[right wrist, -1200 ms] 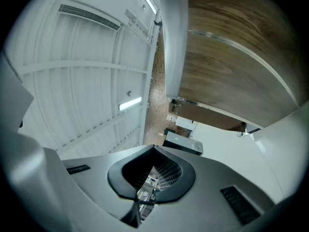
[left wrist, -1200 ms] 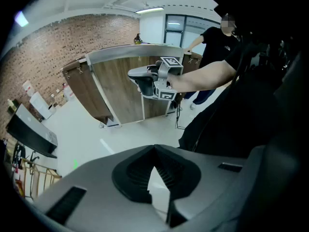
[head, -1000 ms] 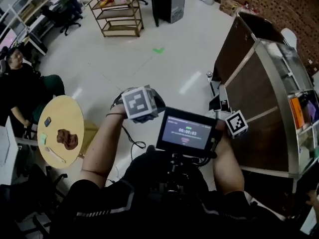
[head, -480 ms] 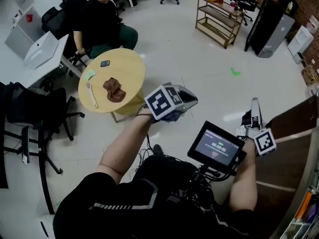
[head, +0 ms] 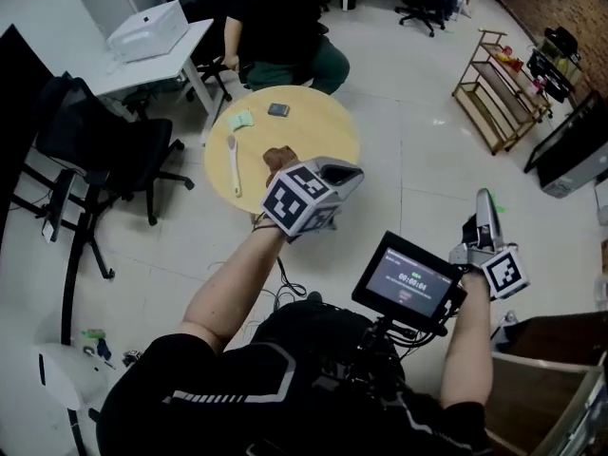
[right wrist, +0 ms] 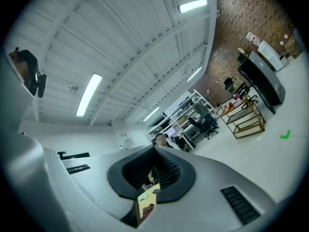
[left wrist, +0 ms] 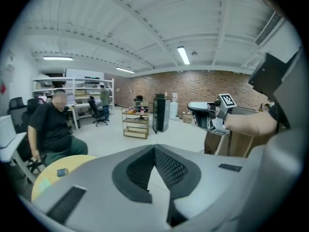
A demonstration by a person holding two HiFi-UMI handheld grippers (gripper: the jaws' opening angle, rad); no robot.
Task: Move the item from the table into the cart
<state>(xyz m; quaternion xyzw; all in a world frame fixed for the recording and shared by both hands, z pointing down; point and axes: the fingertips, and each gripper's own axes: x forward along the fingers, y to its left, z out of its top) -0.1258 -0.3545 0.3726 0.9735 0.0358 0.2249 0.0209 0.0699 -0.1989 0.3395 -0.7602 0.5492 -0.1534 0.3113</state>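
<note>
A crumpled brown item (head: 278, 157) lies on the round yellow table (head: 313, 126) in the head view, just beyond my left gripper (head: 350, 171). That gripper hovers at the table's near edge, jaws shut with nothing between them (left wrist: 154, 149). My right gripper (head: 485, 198) is raised over the floor at the right, well away from the table, also shut and empty (right wrist: 154, 151). The cart (head: 546, 388), brown panels with a steel rim, shows only at the lower right corner behind me.
On the table also lie a white spoon-like tool (head: 233, 164), a green pad (head: 239, 120) and a dark phone (head: 277, 109). A person (head: 285, 27) sits behind it. Black chairs (head: 104, 150) stand left, a wooden shelf trolley (head: 503, 93) far right.
The view has swung away from the cart toward the table, which has come from the left edge to the middle ahead of my left gripper. Both grippers stay shut.
</note>
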